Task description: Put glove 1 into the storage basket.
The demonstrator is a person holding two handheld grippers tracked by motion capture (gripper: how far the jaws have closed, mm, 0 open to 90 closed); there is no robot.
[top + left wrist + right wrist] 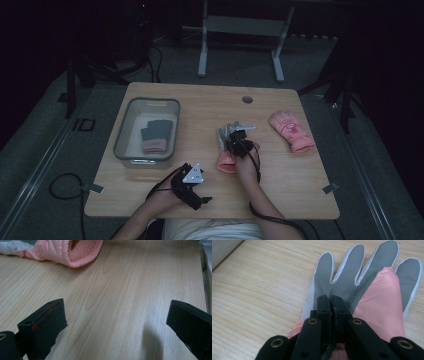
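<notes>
A glove with a grey palm (347,282), white edging and a pink cuff (226,162) lies palm up at the middle of the wooden table (280,180). Its fingers are spread and a pink flap (382,302) folds over one side. My right gripper (331,298) (237,134) comes down on the palm, jaws pressed together with a thin ragged strip of fabric pinched between them. My left gripper (202,196) rests near the front edge, jaws wide apart over bare wood (117,315). The glove's open pink cuff (75,252) lies beyond it.
A pink glove (291,130) lies at the right of the table. A grey plastic bin (120,135) at the left holds a dark grey glove with a pink cuff (154,136). A round hole (247,99) sits near the far edge. Cables trail off the front.
</notes>
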